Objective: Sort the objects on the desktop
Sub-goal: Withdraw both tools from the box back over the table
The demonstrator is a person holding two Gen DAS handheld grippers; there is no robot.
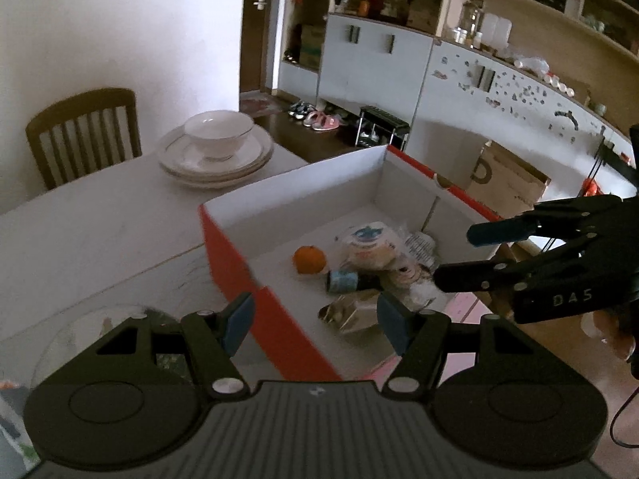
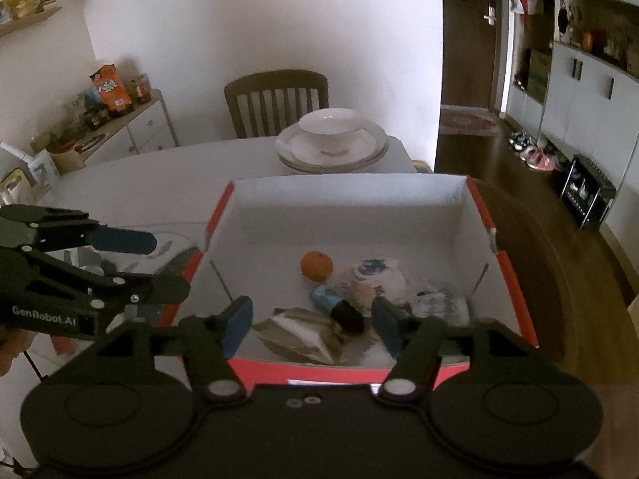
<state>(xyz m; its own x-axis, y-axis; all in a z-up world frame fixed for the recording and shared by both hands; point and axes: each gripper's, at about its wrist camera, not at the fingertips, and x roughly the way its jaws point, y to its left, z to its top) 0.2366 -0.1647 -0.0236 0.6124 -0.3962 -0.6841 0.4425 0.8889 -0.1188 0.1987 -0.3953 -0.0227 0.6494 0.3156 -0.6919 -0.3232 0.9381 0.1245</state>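
A red box with a white inside (image 1: 223, 239) (image 2: 475, 195) stands on the white table. In it lie an orange (image 1: 308, 259) (image 2: 316, 265), a small blue-labelled bottle (image 1: 343, 281) (image 2: 329, 297), a wrapped round packet (image 1: 367, 245) (image 2: 379, 275) and a crumpled foil wrapper (image 1: 351, 313) (image 2: 299, 333). My left gripper (image 1: 315, 321) is open and empty above the box's near left wall; it also shows in the right wrist view (image 2: 167, 263). My right gripper (image 2: 313, 321) is open and empty above the box's near wall; it also shows in the left wrist view (image 1: 453, 257).
A white bowl (image 1: 219, 132) (image 2: 330, 124) sits on stacked plates (image 1: 247, 159) (image 2: 371, 151) at the table's far end, with a wooden chair (image 1: 84, 127) (image 2: 275, 99) behind. Small items lie on the table left of the box (image 2: 90, 261). A cabinet wall (image 1: 499, 92) stands to the right.
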